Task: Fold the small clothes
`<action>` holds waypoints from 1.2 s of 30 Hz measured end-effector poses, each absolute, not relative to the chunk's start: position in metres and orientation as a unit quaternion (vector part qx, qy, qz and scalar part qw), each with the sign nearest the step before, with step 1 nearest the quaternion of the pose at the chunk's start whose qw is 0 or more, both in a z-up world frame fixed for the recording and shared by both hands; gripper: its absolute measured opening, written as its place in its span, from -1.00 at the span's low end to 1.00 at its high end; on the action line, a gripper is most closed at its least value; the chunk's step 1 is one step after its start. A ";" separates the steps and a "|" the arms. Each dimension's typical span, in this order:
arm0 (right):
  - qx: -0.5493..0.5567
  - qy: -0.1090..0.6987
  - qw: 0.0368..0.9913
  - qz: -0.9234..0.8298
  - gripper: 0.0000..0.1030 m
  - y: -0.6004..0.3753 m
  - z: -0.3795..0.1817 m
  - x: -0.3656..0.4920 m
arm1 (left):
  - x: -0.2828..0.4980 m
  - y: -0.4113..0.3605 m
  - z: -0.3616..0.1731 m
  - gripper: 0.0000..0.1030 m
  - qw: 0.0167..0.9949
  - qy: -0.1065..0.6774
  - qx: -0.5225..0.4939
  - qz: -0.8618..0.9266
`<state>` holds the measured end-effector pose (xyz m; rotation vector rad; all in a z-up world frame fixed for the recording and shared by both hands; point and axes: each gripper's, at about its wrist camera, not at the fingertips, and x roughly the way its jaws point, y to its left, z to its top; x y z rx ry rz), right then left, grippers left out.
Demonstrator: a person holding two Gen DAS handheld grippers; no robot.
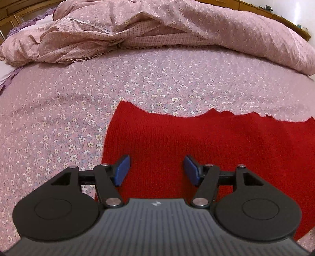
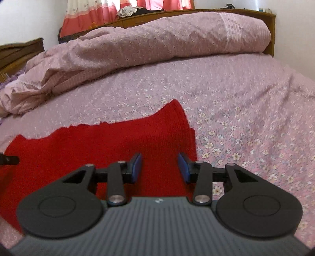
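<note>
Both tools, left [image 1: 156, 170] and right [image 2: 159, 168], gape empty over a red knit [image 1: 196, 141], its near edge hidden.

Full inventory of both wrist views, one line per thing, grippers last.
red knit garment: 1, red, spread flat on the bed sheet, under both grippers
bed sheet: 1, pink floral, covers the bed
quilt: 1, pink floral, bunched along the far side of the bed
headboard: 1, brown wood, behind the quilt
curtain: 1, pink and white, far left of the right wrist view
left gripper: 1, black with blue pads, open over the garment's left part
right gripper: 1, black with blue pads, open over the garment's right edge
</note>
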<state>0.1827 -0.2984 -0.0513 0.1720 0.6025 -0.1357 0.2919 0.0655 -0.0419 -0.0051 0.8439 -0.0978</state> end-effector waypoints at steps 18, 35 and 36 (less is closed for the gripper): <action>0.106 0.279 0.952 -0.066 -0.13 -0.300 -0.048 0.174 | 0.278 0.071 -0.026 0.36 0.907 0.419 -0.010 -0.036; 0.143 0.260 0.953 -0.059 0.23 -0.292 -0.012 0.098 | 0.201 0.092 0.000 0.75 0.914 0.406 -0.020 0.013; 0.145 0.262 0.952 -0.060 0.23 -0.292 -0.012 0.094 | 0.198 0.093 -0.001 0.75 0.913 0.406 -0.016 0.018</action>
